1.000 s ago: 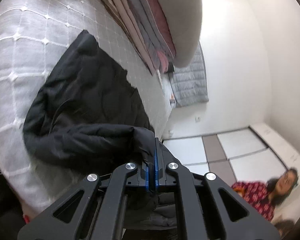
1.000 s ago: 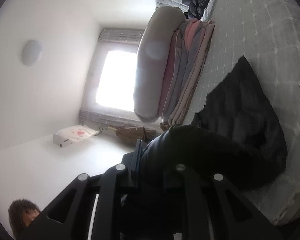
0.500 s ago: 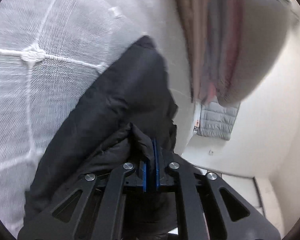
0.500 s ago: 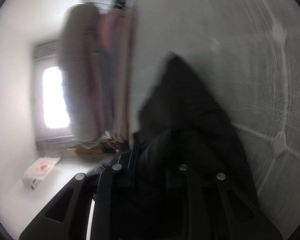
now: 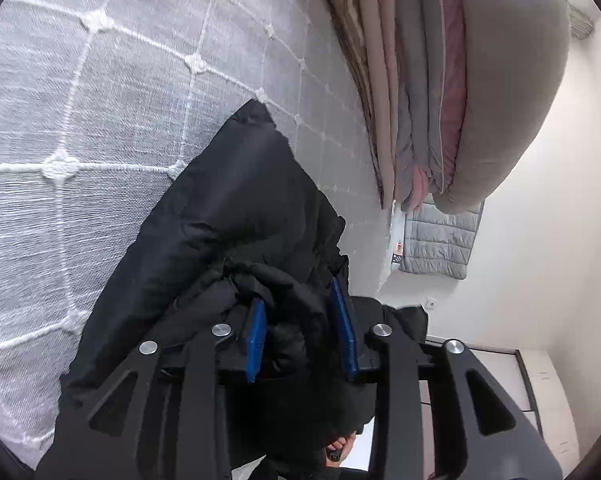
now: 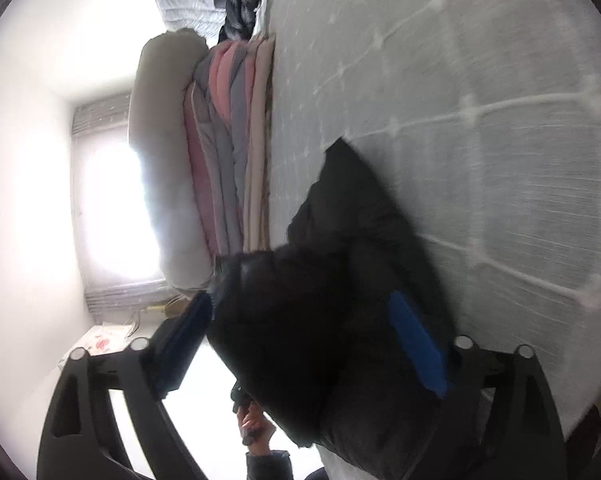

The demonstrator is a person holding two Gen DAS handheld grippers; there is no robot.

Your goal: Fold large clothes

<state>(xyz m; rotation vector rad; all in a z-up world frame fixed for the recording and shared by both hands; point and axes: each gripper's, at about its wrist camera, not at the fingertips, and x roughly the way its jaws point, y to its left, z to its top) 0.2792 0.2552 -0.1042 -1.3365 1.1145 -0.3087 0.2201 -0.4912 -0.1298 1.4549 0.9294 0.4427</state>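
A black padded jacket (image 5: 236,216) lies bunched on the grey quilted bed (image 5: 80,100); it also shows in the right wrist view (image 6: 360,216). My left gripper (image 5: 300,320) is open, its blue pads (image 5: 256,332) apart with a fold of the jacket lying between them. My right gripper (image 6: 312,332) is open wide, its blue pads (image 6: 416,340) on either side of a thick bunch of the jacket. The jacket's near part hides behind both grippers.
A stack of folded blankets (image 5: 412,92) topped by a beige cushion (image 5: 512,80) stands at the head of the bed, also in the right wrist view (image 6: 220,152). A grey quilted jacket (image 5: 440,240) hangs beyond. A bright window (image 6: 112,208) lies behind the stack.
Both grippers have opened and let go of the jacket. They had carried it down toward the bed surface; the jacket fold now rests loose between the pads.
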